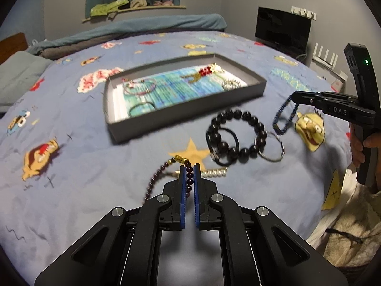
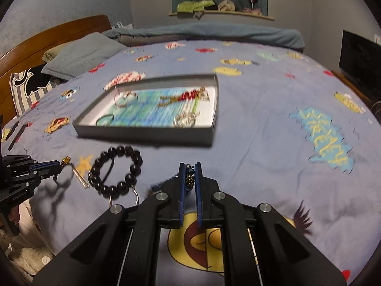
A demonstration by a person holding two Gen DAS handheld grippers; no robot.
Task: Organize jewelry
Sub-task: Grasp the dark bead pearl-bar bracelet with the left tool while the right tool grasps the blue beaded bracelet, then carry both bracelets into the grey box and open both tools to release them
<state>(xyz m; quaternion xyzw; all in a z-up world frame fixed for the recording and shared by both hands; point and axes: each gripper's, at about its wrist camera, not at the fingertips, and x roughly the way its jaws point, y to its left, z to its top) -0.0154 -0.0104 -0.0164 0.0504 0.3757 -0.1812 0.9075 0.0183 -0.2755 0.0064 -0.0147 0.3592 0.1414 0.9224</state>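
Bedroom, blue cartoon bedspread (image 1: 95, 166): my left gripper (image 1: 189, 166) pinches a dark red bead bracelet (image 1: 152, 186), my right gripper (image 2: 190, 166) pinches a blue beaded bracelet (image 1: 284, 116), both near the grey tray (image 1: 185, 112); mid-pickup, next carry each over its rim and release inside.

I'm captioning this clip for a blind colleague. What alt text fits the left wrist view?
The left gripper pinches a dark red bead bracelet above a blue cartoon bedspread, while the right gripper lifts a blue beaded bracelet. Between them lies a black bead bracelet; behind sits a grey tray already holding jewelry.
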